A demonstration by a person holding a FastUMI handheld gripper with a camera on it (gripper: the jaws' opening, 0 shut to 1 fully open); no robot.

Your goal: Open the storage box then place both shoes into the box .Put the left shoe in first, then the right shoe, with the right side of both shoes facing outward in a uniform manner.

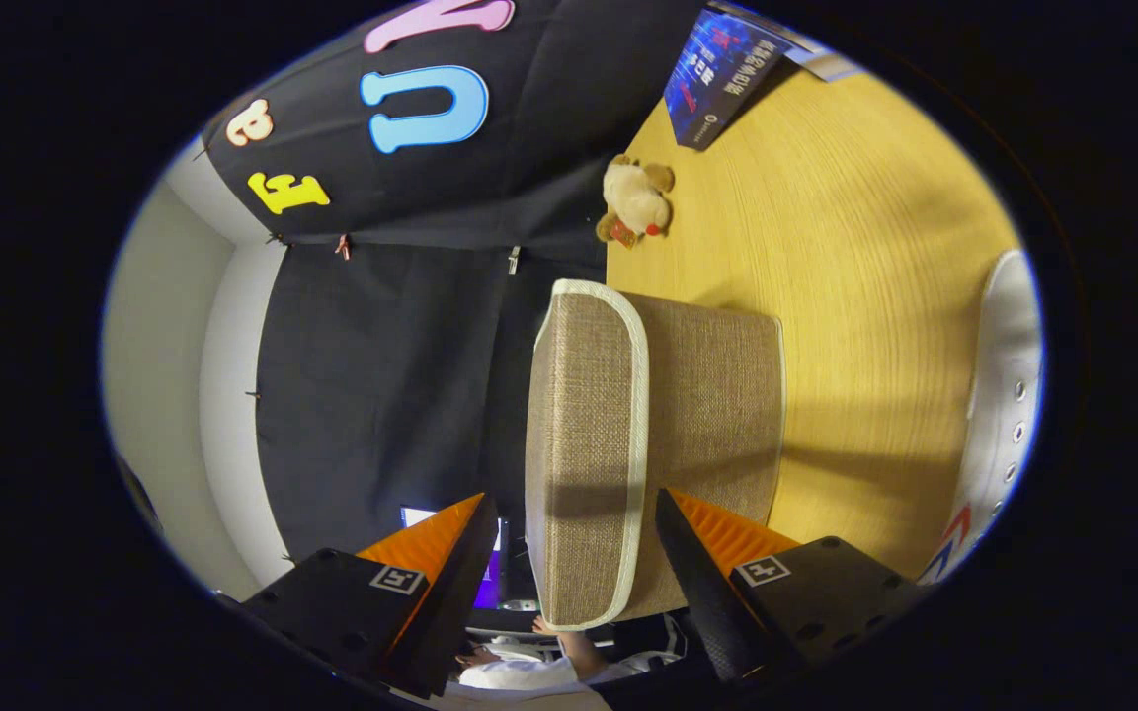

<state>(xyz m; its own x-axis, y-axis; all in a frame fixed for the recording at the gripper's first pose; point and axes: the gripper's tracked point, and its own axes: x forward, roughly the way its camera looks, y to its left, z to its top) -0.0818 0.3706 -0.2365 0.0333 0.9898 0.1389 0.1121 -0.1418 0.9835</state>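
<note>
The storage box (pixel 697 395) is woven tan fabric; its lid (pixel 584 454), edged in pale piping, sits closed on top; the box rests on the yellow wooden table (pixel 855 257). The gripper (pixel 577 553) has its fingers spread wide either side of the lid's edge, not pressing it; a white shoe (pixel 1004 395) lies beyond, well apart.

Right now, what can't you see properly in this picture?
- Inside of the storage box, gripper view: its lid is on, between the open jaws, untouched.
- White shoe, gripper view: cut off at the edge, so left or right is unclear.
- Plush toy beyond the box: too small for detail.
- Person below the gripper: the fingers hide most of them.
</note>
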